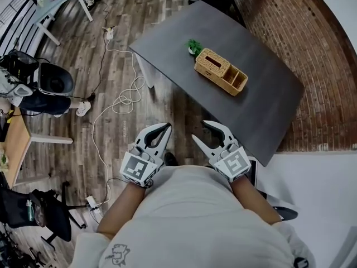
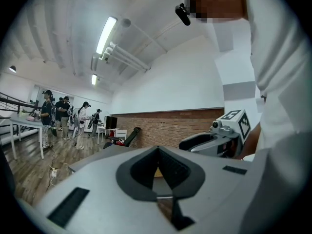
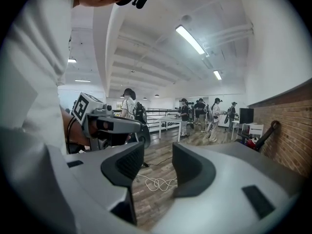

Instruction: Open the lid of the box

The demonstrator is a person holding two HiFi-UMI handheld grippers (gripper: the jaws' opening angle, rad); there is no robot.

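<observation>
**Operator:** Item count, dark table (image 1: 268, 94)?

**Technician:** One woven box (image 1: 220, 70). One small green item (image 1: 194, 47), just beside the box.

**Operator:** Hand-held tooling?

**Technician:** Two units: one left gripper (image 1: 166, 127) and one right gripper (image 1: 201, 130). Two jaws per unit. One marker cube (image 1: 139, 169) per unit, two in total.

**Operator:** Furniture, head view?

**Technician:** Three tables: the dark table, one light-blue table (image 1: 56, 4) and one wooden table (image 1: 14, 144). One black chair (image 1: 42, 214).

**Operator:** Floor?

**Technician:** One white cable (image 1: 125, 96), lying in loops.

**Operator:** Personnel?

**Technician:** One seated person (image 1: 47, 102) at the left edge. The background group in the gripper views is too small for an exact count.
</observation>
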